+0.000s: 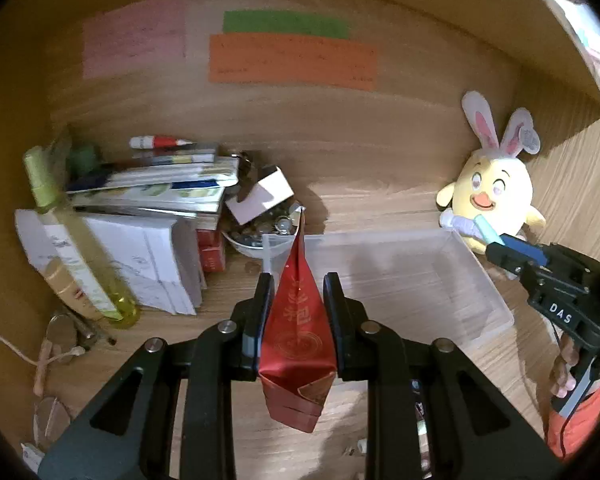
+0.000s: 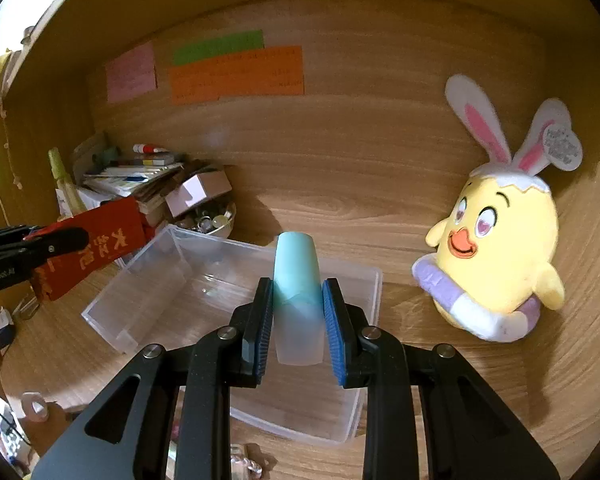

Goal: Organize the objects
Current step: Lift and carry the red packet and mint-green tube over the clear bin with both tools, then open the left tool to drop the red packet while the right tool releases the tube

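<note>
At the bottom middle of the left wrist view: left gripper (image 1: 298, 312), pads squeezed tight on a red packet (image 1: 298, 344) with gold letters. Packet tip up, poking over the near left corner of a clear bin (image 1: 480, 272). Folded end of the packet hanging below the pads. In the right wrist view, same packet (image 2: 100, 236) at the left edge, held out by the black gripper (image 2: 40, 254), just beside the bin's left side.

At the bottom middle of the right wrist view: right gripper (image 2: 298, 312), blue pads clamped on a mint tube (image 2: 298, 280). Green top half, pale frosted bottom half. Held up over the bin (image 2: 374, 280). In the left wrist view, same tube (image 1: 488, 231) at the right edge, sticking out of the right gripper (image 1: 512, 248), near the bin's far right corner. Hand (image 1: 568, 368) under that gripper, fingers on its handle.

Nothing to see inside the bin, just the wood desk (image 2: 340, 208) through it.

To the right: yellow chick toy (image 2: 500, 256) with bunny ears, leaning on the wood wall.

To the left: bowl (image 1: 252, 242) of small bits, small white box (image 1: 260, 196) on top. Further left, a pile of books (image 1: 152, 188) with a glue bottle (image 1: 160, 142) up top. Tall green bottle (image 1: 72, 240) leaning on the pile.

On the back wall, upper part: pink note (image 1: 134, 42), green strip (image 1: 286, 24), orange strip (image 1: 292, 60).
</note>
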Available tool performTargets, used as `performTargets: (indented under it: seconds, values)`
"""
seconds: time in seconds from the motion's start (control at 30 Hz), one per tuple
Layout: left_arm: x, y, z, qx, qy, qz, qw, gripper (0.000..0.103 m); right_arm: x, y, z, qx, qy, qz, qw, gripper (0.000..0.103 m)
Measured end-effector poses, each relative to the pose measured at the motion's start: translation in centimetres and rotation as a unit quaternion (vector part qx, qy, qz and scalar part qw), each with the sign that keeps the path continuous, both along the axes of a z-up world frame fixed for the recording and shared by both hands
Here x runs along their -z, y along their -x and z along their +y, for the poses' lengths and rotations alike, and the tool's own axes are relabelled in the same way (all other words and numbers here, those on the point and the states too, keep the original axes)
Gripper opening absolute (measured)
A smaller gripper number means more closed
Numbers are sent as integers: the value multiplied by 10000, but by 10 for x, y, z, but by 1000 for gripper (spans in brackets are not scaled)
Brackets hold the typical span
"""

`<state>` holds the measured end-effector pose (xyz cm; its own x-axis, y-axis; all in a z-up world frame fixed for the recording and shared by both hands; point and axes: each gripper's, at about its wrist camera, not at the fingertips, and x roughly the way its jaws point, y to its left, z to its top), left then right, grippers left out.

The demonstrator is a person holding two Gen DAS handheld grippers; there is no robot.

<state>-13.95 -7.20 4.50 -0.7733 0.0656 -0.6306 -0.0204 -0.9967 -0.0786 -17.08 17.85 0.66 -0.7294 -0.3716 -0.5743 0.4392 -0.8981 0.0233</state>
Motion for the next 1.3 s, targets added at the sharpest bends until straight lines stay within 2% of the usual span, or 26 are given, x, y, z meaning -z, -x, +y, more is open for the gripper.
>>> performTargets:
  seconds: [0.53,1.1,1.3]
  values:
    - [38,53,25,353,56,-661,9972,25,50,41,-6,-114,-134,-870,9961,23]
    - [65,77,39,472,-7,-1169,9920,25,65,46,-13,-154,-380,-1075,9934,23]
    - [70,75,44,529,132,-1241,9908,25,64,41,-18,-186,-507,-1001,9935,23]
